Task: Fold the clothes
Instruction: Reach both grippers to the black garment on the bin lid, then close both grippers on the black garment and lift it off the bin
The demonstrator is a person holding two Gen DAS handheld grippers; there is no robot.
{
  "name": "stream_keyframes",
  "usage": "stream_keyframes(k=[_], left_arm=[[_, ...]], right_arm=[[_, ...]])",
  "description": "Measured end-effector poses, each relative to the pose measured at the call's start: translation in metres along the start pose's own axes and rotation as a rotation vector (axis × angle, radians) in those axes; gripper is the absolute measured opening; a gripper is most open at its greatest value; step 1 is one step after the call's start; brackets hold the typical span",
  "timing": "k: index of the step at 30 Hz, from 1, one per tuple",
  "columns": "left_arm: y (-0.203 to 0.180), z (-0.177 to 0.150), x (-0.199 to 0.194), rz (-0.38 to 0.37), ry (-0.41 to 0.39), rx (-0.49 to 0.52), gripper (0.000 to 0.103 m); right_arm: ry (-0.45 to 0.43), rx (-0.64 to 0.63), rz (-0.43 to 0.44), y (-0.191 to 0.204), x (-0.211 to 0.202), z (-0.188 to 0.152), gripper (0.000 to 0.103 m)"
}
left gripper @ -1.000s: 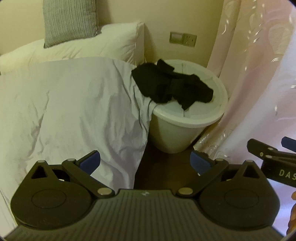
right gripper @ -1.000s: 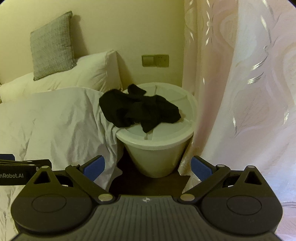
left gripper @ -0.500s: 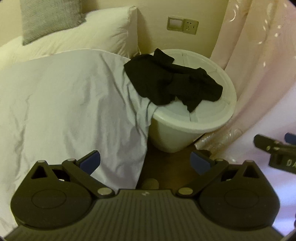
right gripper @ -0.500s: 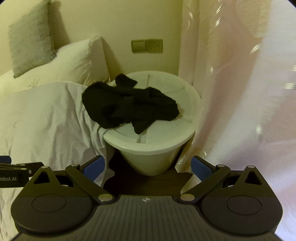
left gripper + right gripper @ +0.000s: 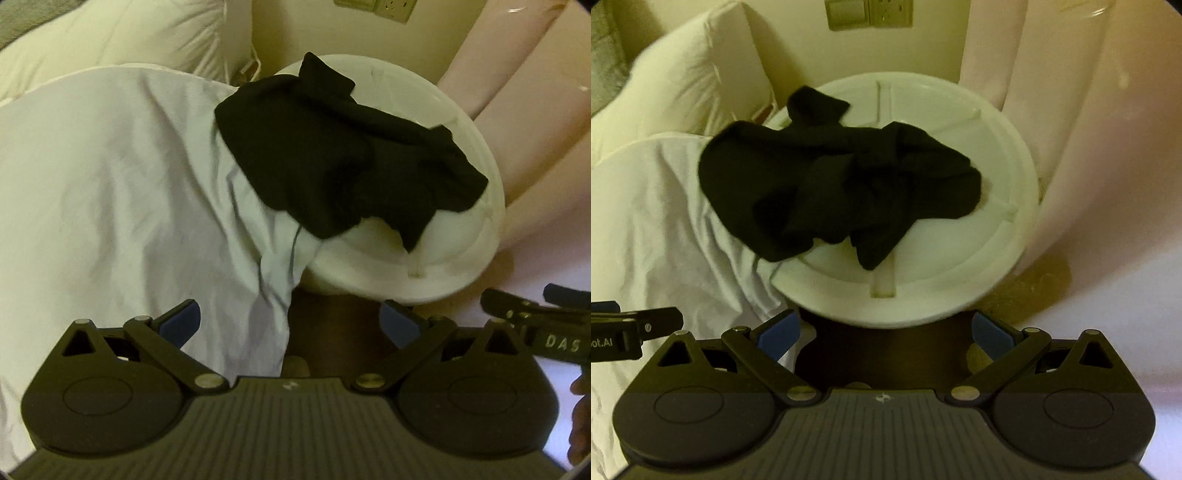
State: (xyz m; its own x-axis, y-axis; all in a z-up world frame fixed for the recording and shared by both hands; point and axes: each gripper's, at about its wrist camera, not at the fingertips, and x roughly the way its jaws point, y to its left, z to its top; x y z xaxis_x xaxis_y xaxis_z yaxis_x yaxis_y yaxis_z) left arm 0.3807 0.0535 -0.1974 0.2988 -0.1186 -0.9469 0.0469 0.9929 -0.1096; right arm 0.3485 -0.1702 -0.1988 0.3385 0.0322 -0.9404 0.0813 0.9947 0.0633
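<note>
A: Item one?
B: Crumpled black fabric garment [image 5: 838, 177], bunched in a heap on the flat lid of a round white plastic tub [image 5: 1008, 155]. Long axis runs from 10 o'clock to 4 o'clock in the left wrist view [image 5: 343, 155]; the 9 o'clock end overhangs the lid [image 5: 476, 122] onto the pale grey-white bed sheet [image 5: 110, 184]. One tongue points to 6 o'clock, another small flap to 12.

A: Surroundings?
B: Bed sheet edge hangs down just beside the tub at 7 o'clock. White pillow [image 5: 694, 74] at 10 o'clock. Beige wall switch and socket plate [image 5: 870, 13] at 12. Pale pink curtain [image 5: 1108, 147] at 3 o'clock, touching the tub's far side. Dark floor [image 5: 886, 350] beneath.

A: Obstructions?
B: Sheet fold lies against the garment's left end.

A: Tools?
B: Left gripper [image 5: 290, 321]: blue-padded fingers spread wide, holding nothing, short of the tub. Right gripper [image 5: 884, 328]: fingers likewise wide apart, empty, near the lid's rim. Each shows at the other's view edge.
</note>
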Motion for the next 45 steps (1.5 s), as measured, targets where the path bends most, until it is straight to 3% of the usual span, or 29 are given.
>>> stream_keyframes(k=[8, 16, 22, 24, 28, 32, 34, 37, 39, 40, 41, 42, 43, 45], left_arm=[[0.019, 0.056, 0.056, -0.036, -0.071, -0.055, 0.102], [0.048, 0.091, 0.102, -0.016, -0.058, -0.189, 0.102], [0.055, 0.107, 0.138, -0.021, -0.019, -0.214, 0.102], [0.051, 0.11, 0.142, -0.044, -0.031, -0.209, 0.101], [0.038, 0.112, 0.144, -0.033, -0.065, -0.131, 0.089], [0.043, 0.113, 0.145, -0.057, -0.077, -0.161, 0.094], [0.048, 0.112, 0.148, -0.065, -0.082, -0.189, 0.1], [0.05, 0.113, 0.155, -0.082, -0.088, -0.225, 0.102], [0.046, 0.117, 0.161, -0.077, -0.095, -0.214, 0.098], [0.043, 0.119, 0.162, -0.073, -0.101, -0.201, 0.09], [0.041, 0.12, 0.161, -0.068, -0.11, -0.189, 0.08], [0.038, 0.122, 0.158, -0.065, -0.116, -0.178, 0.075], [0.036, 0.122, 0.154, -0.059, -0.118, -0.164, 0.068], [0.03, 0.123, 0.146, -0.036, -0.117, -0.134, 0.06]], right_arm=[[-0.002, 0.091, 0.002, 0.001, 0.057, 0.044, 0.102], [-0.047, 0.257, 0.055, -0.016, 0.104, 0.074, 0.102], [-0.078, 0.305, 0.077, -0.018, 0.139, 0.084, 0.103], [-0.09, 0.338, 0.108, -0.021, 0.147, 0.086, 0.103], [-0.087, 0.426, 0.199, -0.032, 0.152, 0.086, 0.103], [-0.139, 0.566, 0.293, -0.053, 0.144, 0.085, 0.103], [-0.101, 0.575, 0.257, -0.056, 0.151, 0.09, 0.103], [-0.067, 0.538, 0.231, -0.053, 0.166, 0.098, 0.103], [-0.068, 0.511, 0.22, -0.049, 0.176, 0.099, 0.103], [-0.071, 0.5, 0.209, -0.047, 0.179, 0.099, 0.103], [-0.087, 0.483, 0.206, -0.045, 0.178, 0.101, 0.1], [-0.111, 0.46, 0.215, -0.043, 0.174, 0.102, 0.077], [-0.136, 0.435, 0.226, -0.042, 0.17, 0.102, 0.044], [-0.146, 0.404, 0.23, -0.041, 0.161, 0.106, 0.032]])
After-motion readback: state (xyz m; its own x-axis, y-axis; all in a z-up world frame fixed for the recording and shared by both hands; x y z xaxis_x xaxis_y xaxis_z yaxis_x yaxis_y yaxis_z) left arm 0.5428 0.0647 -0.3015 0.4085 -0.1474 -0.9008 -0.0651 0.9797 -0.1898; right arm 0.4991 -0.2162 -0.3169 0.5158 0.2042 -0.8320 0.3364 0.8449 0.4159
